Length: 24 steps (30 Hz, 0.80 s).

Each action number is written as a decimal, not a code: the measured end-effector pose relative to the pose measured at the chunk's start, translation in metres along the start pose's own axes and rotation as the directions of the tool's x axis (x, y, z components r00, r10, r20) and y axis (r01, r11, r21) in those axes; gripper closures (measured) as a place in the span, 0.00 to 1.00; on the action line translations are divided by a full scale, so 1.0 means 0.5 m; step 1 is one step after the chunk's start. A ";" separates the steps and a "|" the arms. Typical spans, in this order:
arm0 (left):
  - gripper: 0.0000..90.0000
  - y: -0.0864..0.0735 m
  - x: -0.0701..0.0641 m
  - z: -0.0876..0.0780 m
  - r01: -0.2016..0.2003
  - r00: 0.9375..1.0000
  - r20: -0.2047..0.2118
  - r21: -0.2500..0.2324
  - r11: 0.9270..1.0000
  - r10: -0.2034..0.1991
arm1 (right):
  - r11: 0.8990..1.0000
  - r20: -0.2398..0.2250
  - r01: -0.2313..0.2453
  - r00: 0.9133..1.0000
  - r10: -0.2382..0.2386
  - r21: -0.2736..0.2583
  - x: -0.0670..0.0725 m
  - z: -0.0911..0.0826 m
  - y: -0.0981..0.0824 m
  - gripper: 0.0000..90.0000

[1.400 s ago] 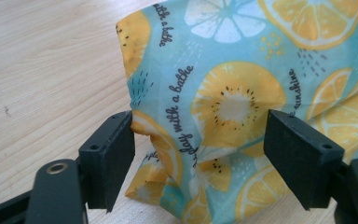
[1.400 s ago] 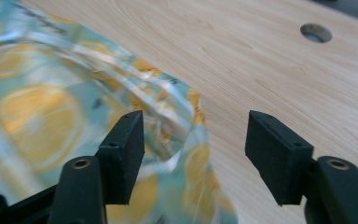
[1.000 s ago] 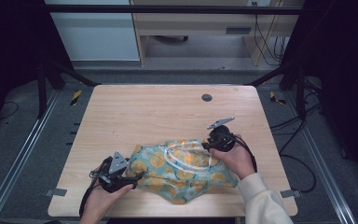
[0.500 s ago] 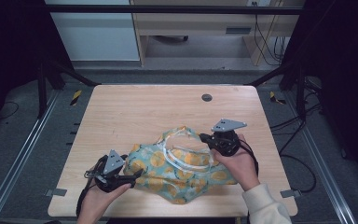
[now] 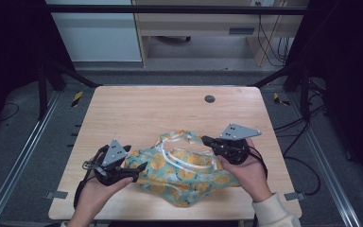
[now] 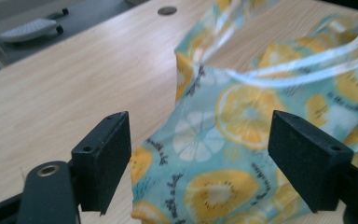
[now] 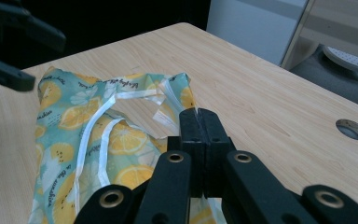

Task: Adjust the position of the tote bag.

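The right gripper (image 5: 207, 140) has its two black jaws pressed flat together, and in the right gripper view (image 7: 198, 122) a thin clear strip of the bag's edge is pinched between them. Its jaws have just been closing on that edge. The left gripper (image 5: 141, 171) has its jaws spread wide; in the left gripper view (image 6: 198, 154) the near corner of the bag lies between the two blocky black pads without either one touching it. Each gripper carries a grey three-cornered plate on top and sits in a bare hand, the right one with a pale sleeve at the wrist.

The bag (image 5: 179, 168) is thin, soft plastic, crumpled and puckered, teal with orange and lemon slices and small dark lettering printed on it. Glossy white bands, like handles, loop across its upper side (image 7: 91, 126). It lies on the near half of the table between the two hands, its far right edge lifted where the right gripper holds it.

The table (image 5: 146, 106) is a pale wood-grain top with rounded corners, smooth and matt, with a small round hole (image 5: 210, 99) near its far edge. It stands in a dark metal frame on grey carpet. Beyond it are a light cabinet (image 5: 104, 33), a wooden desk and hanging black cables (image 5: 267, 33).
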<state>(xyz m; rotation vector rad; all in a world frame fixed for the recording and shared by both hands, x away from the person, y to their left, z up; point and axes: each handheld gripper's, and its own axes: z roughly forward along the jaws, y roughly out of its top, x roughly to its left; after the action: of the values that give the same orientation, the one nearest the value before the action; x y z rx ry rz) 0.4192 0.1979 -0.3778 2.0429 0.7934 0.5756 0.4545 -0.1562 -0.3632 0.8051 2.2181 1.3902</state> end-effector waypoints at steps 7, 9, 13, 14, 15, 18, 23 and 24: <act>0.28 0.056 0.026 0.074 0.003 0.998 0.055 0.068 0.998 -0.007 | 1.000 -0.003 0.013 1.000 -0.013 0.001 0.007 0.005 0.002 1.00; 0.28 0.067 0.033 0.108 0.015 0.997 0.076 0.094 0.995 -0.022 | 1.000 -0.003 0.015 1.000 -0.015 -0.002 0.007 0.005 0.004 1.00; 0.28 0.080 0.044 0.159 0.027 0.997 0.066 0.111 0.993 -0.034 | 1.000 -0.006 0.017 1.000 -0.017 -0.012 0.007 0.005 0.009 1.00; 0.28 0.081 0.046 0.169 0.031 0.997 0.060 0.101 0.994 -0.038 | 1.000 -0.008 0.019 1.000 -0.019 -0.014 0.007 0.005 0.010 1.00; 0.29 0.083 0.048 0.179 0.026 0.998 0.062 0.100 0.995 -0.032 | 1.000 -0.010 0.020 1.000 -0.020 -0.017 0.008 0.005 0.011 1.00; 0.29 0.086 0.047 0.207 -0.006 0.994 0.108 0.139 0.990 -0.009 | 0.999 -0.014 0.022 1.000 -0.022 -0.032 0.009 0.001 0.015 1.00; 0.55 0.079 0.045 0.224 -0.035 0.994 0.104 0.207 0.978 0.013 | 0.998 -0.012 0.024 1.000 -0.025 -0.053 0.007 -0.013 0.023 1.00; 0.60 0.080 0.044 0.220 -0.033 0.995 0.096 0.206 0.978 0.013 | 0.998 -0.012 0.024 1.000 -0.025 -0.054 0.007 -0.015 0.024 1.00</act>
<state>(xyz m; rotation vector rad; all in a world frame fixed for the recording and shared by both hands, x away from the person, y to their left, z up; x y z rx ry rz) 0.5183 0.1359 -0.4009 2.2549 0.8027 0.4194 0.4504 -0.1547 -0.3496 0.7499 2.1833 1.4407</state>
